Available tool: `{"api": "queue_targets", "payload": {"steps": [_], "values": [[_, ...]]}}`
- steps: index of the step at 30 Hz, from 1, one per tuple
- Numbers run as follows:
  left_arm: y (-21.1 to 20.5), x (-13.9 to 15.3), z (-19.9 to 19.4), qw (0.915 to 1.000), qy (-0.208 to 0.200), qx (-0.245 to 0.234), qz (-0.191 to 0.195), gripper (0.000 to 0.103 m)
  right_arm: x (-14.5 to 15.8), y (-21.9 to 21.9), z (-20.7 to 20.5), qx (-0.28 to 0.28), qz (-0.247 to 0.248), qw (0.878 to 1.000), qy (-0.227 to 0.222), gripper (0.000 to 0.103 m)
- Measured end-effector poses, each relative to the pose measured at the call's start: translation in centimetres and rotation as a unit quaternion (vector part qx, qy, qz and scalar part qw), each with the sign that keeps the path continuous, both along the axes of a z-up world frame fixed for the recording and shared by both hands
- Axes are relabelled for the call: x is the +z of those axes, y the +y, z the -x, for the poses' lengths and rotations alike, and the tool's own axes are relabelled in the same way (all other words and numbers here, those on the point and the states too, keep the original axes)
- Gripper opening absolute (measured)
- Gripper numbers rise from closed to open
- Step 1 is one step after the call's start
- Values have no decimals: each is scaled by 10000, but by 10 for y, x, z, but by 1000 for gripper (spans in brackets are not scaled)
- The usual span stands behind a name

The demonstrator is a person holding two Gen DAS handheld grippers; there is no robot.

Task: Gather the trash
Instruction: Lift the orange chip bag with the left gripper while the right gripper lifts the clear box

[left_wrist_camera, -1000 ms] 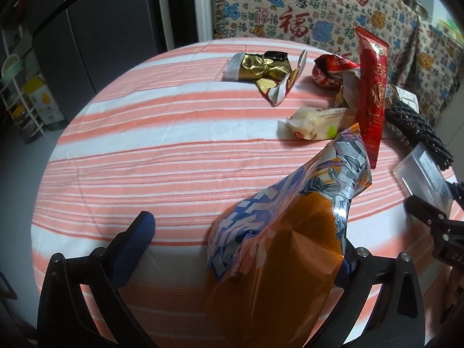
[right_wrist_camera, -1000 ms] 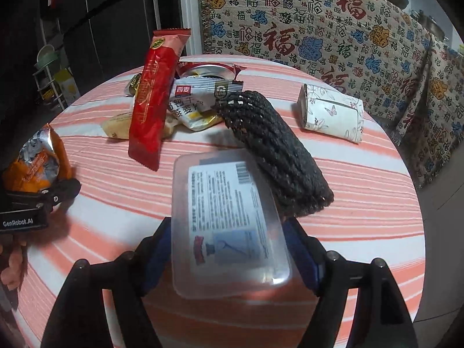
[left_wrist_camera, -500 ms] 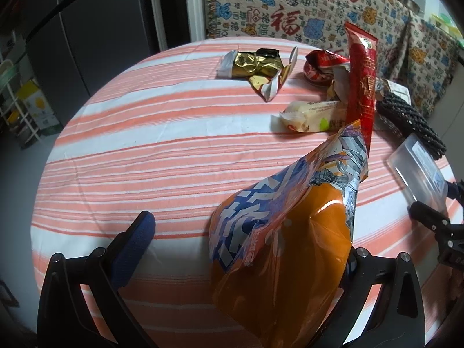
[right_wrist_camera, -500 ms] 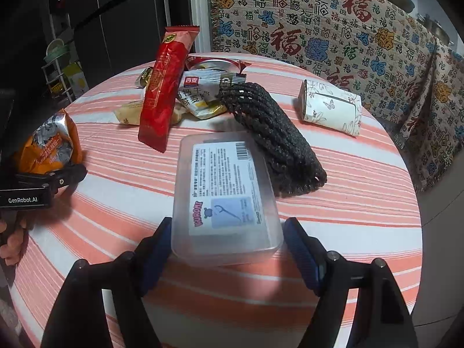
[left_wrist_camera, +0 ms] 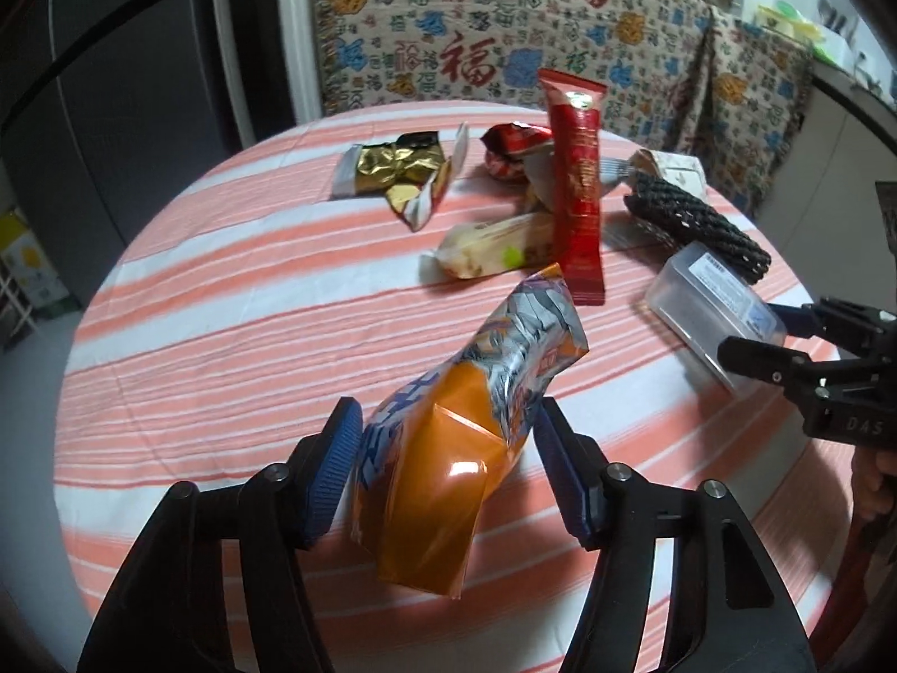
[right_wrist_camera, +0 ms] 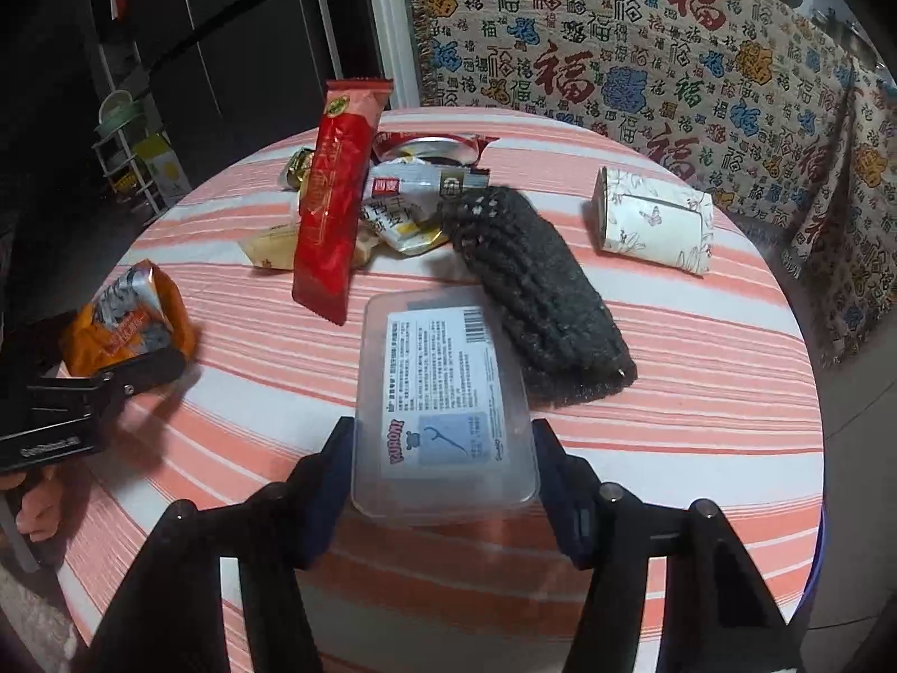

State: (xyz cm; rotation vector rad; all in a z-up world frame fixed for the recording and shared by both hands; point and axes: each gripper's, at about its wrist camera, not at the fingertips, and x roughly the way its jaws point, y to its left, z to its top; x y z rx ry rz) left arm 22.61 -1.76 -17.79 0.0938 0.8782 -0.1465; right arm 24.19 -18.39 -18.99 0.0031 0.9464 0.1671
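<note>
My left gripper (left_wrist_camera: 443, 443) is shut on an orange and blue snack bag (left_wrist_camera: 448, 448) and holds it above the striped round table (left_wrist_camera: 224, 336). My right gripper (right_wrist_camera: 443, 448) is shut on a clear plastic floss-pick box (right_wrist_camera: 443, 392), also seen in the left wrist view (left_wrist_camera: 712, 308). On the table lie a tall red wrapper (left_wrist_camera: 577, 196), a gold foil wrapper (left_wrist_camera: 398, 174), a pale cake wrapper (left_wrist_camera: 499, 247) and a red crumpled wrapper (left_wrist_camera: 510, 146). The snack bag also shows in the right wrist view (right_wrist_camera: 129, 319).
A black knitted roll (right_wrist_camera: 538, 291) lies beside the box. A white floral tissue pack (right_wrist_camera: 650, 224) lies at the far right. A patterned cloth (right_wrist_camera: 616, 56) hangs behind the table. Dark cabinets (left_wrist_camera: 112, 84) stand at the left.
My left gripper closed on the snack bag, which was loosely between wide jaws before. My right gripper pulled the box back and up, away from the knitted roll.
</note>
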Motion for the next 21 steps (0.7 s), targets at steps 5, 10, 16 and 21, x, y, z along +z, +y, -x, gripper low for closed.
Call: {"api": "queue_targets", "payload": {"steps": [5,10,16,21], "values": [[-3,11,10,9998,-39,-113,179,55,16,2,19,181,-314,9993,-68,61],[-7,23,22,9988,-90,-124,456,35,33,-2,40,295,-478,9983,-171,61],[-16,21,23,9976,-42,-75,687,34,39,-24,57,103,-468,9984,-315,61],[-19,23,34,9965,-126,-13,823,33,38,-40,66,-91,-395,9984,-398,61]]}}
